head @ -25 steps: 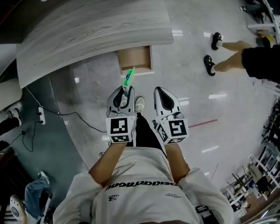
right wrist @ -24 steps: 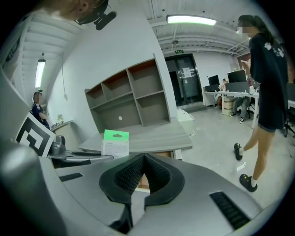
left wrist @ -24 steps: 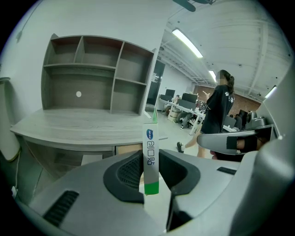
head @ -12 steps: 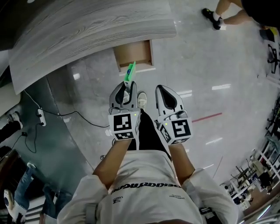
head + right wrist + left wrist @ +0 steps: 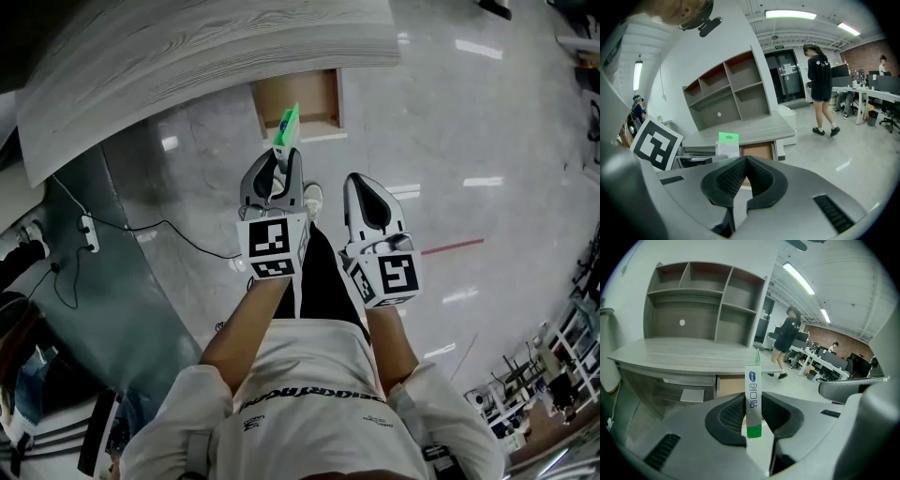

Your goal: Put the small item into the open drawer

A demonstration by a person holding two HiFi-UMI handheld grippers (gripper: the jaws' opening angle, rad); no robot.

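Observation:
My left gripper [image 5: 281, 161] is shut on a thin white-and-green packet [image 5: 287, 125], which sticks out forward from its jaws. The packet's tip lies just short of the open drawer [image 5: 298, 101], a brown box pulled out from under the grey wood-grain desk [image 5: 187, 56]. In the left gripper view the packet [image 5: 753, 380] stands upright between the pads of the left gripper [image 5: 753, 401], with the drawer [image 5: 730, 386] straight behind it. My right gripper [image 5: 367, 194] hangs beside it, shut and empty; in its own view the right gripper [image 5: 746, 157] has its tips together, with the packet [image 5: 727, 143] to the left.
A cubby shelf unit [image 5: 703, 301] stands on the desk. A power strip with cables [image 5: 89, 234] lies on the glossy floor at left. A person in dark clothes [image 5: 819, 89] walks at the right, some way off, near office desks.
My left gripper has carried the packet forward, closer to the drawer's front edge. The right gripper stayed beside it. The other person's feet have left the head view.

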